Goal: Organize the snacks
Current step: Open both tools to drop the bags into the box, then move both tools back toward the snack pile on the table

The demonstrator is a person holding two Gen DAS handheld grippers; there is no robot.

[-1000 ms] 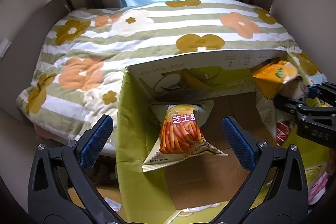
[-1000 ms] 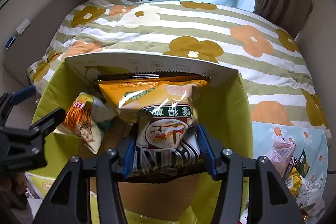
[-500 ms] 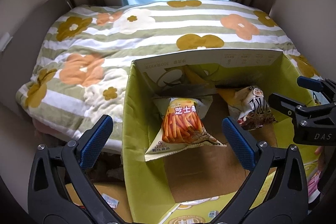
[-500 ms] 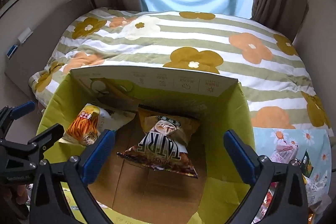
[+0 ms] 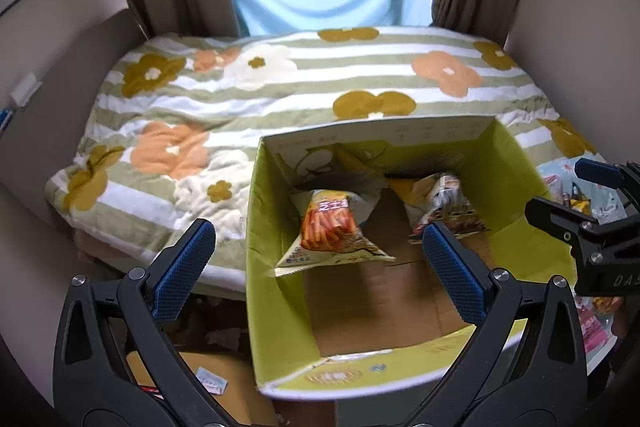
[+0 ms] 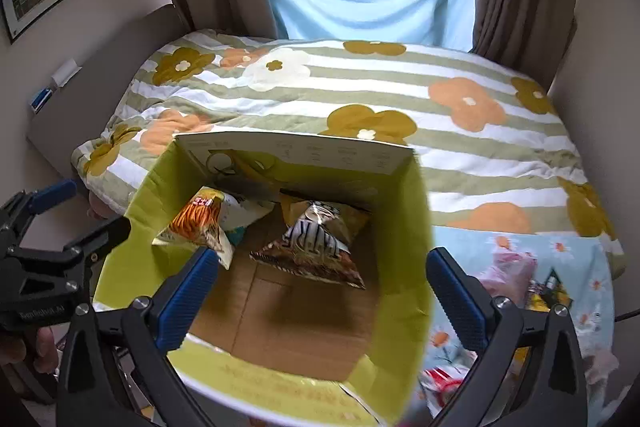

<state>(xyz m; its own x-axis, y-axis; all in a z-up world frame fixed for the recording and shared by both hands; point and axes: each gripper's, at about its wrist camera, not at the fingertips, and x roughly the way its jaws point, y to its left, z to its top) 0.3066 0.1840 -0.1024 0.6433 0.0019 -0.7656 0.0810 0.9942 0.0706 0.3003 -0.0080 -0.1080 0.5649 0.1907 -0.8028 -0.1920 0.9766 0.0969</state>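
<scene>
An open cardboard box (image 5: 276, 247) (image 6: 404, 227) with yellow-green inner walls stands at the foot of a bed. Two snack bags lie on its floor: an orange bag printed with sticks (image 5: 332, 231) (image 6: 198, 223) at the left and a brown bag with bold lettering (image 5: 448, 207) (image 6: 316, 243) at the right. My left gripper (image 5: 316, 267) hangs open above the box's left side. Above the box's middle my right gripper (image 6: 320, 287) stands open, nothing between its fingers. Each gripper shows at the edge of the other's view.
A striped flowered blanket (image 5: 280, 87) covers the bed behind the box. A light blue cloth with several more snack packets (image 6: 540, 283) lies to the right of the box. Brown cardboard and small litter (image 5: 212, 379) lie on the floor at the left.
My right gripper opened and let the brown bag drop into the box. Both grippers have since pulled back and up from the box.
</scene>
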